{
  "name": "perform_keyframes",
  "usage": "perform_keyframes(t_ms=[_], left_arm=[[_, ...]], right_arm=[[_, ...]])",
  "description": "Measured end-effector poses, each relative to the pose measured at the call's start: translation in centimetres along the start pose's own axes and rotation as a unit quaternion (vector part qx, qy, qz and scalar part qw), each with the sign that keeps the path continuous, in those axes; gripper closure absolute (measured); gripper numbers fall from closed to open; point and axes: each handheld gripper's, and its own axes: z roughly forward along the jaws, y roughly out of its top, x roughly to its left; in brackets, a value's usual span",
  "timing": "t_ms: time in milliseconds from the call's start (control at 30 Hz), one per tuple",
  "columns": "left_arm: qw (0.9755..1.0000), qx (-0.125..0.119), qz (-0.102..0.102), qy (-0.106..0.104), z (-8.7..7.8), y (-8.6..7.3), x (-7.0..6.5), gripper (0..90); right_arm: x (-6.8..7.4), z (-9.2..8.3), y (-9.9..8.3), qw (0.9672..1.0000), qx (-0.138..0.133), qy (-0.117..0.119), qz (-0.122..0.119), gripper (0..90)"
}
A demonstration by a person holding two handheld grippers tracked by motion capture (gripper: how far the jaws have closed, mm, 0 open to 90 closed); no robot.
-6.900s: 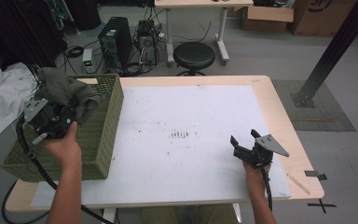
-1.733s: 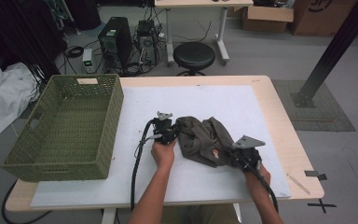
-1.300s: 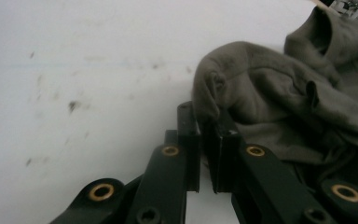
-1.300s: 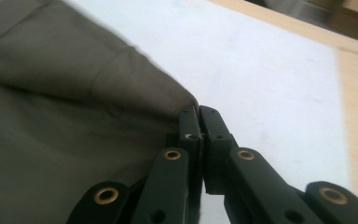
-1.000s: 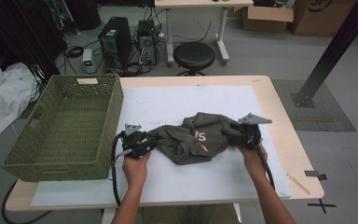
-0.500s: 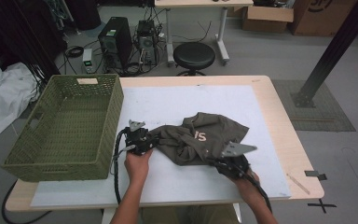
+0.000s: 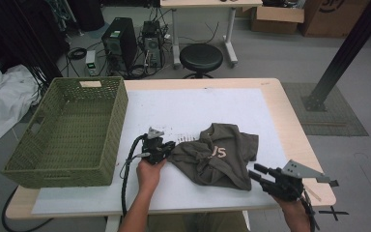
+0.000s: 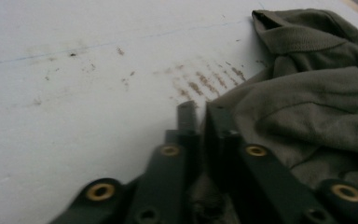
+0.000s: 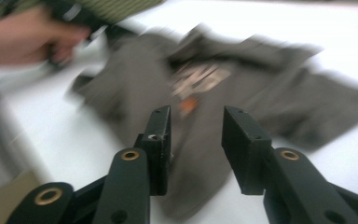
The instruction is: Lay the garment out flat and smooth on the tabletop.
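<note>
While left hand-held gripper (image 7: 166, 146) pinches shirt (image 7: 222, 154), right hand-held gripper (image 7: 257, 173) gapes beside.

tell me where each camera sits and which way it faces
High view: above the person's side, looking forward and down at the table; both forearms, left gripper, right gripper.
Left gripper view: looks along its jaws, shut on the shirt.
Right gripper view: looks past open jaws at shirt, left hand.
All views share the shirt.

Left tongs (image 7: 168, 145) pinch closed low over the table; right tongs (image 7: 257, 172) gape, lifted.
</note>
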Motion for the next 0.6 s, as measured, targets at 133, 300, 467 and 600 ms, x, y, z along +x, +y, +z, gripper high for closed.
perform_keyframes(t_ms=[133, 300, 467, 600], left_arm=[[0.9975, -0.015, -0.03, 0.062, -1.3, 0.2, 1.1, 88.2], [0.997, -0.042, -0.026, 0.06, -2.4, 0.5, 1.4, 53.9], [0.9976, -0.018, 0.064, -0.021, -2.3, 0.6, -1.2, 41.7], [0.9902, -0.011, 0.125, -0.061, -1.9, 0.2, -3.2, 41.2]], right_arm=[[-1.2, 2.1, 1.4, 0.9995, 0.009, -0.03, 0.001, 58.1], [-1.8, 5.6, 2.5, 0.9983, 0.04, -0.041, -0.01, 57.1], [-2.3, 9.0, 2.6, 0.992, 0.115, -0.045, -0.025, 52.2], [-2.4, 9.7, 2.3, 0.989, 0.122, -0.077, -0.031, 54.4]])
